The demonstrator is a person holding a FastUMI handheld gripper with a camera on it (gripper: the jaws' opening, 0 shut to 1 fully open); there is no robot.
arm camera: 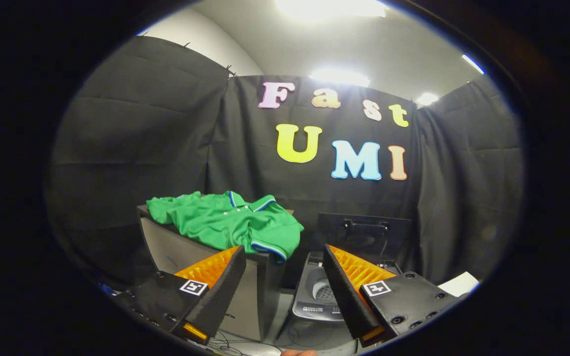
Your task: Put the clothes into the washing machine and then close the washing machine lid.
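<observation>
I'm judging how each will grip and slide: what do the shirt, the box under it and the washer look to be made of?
Shirt: soft knit cloth, matte; it folds and drapes over the box edge.
Box: rigid board or sheet, dull grey; flat faces, sharp corners. Exact material unclear.
Washer: smooth moulded plastic, slight sheen; perforated drum inside, likely metal or plastic.
The gripper hangs short of them, jaws open and empty.

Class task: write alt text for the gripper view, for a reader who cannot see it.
A crumpled green polo shirt lies on a grey box, beyond the open, empty gripper. Beside the box stands a small grey washing machine, its dark lid raised.
</observation>
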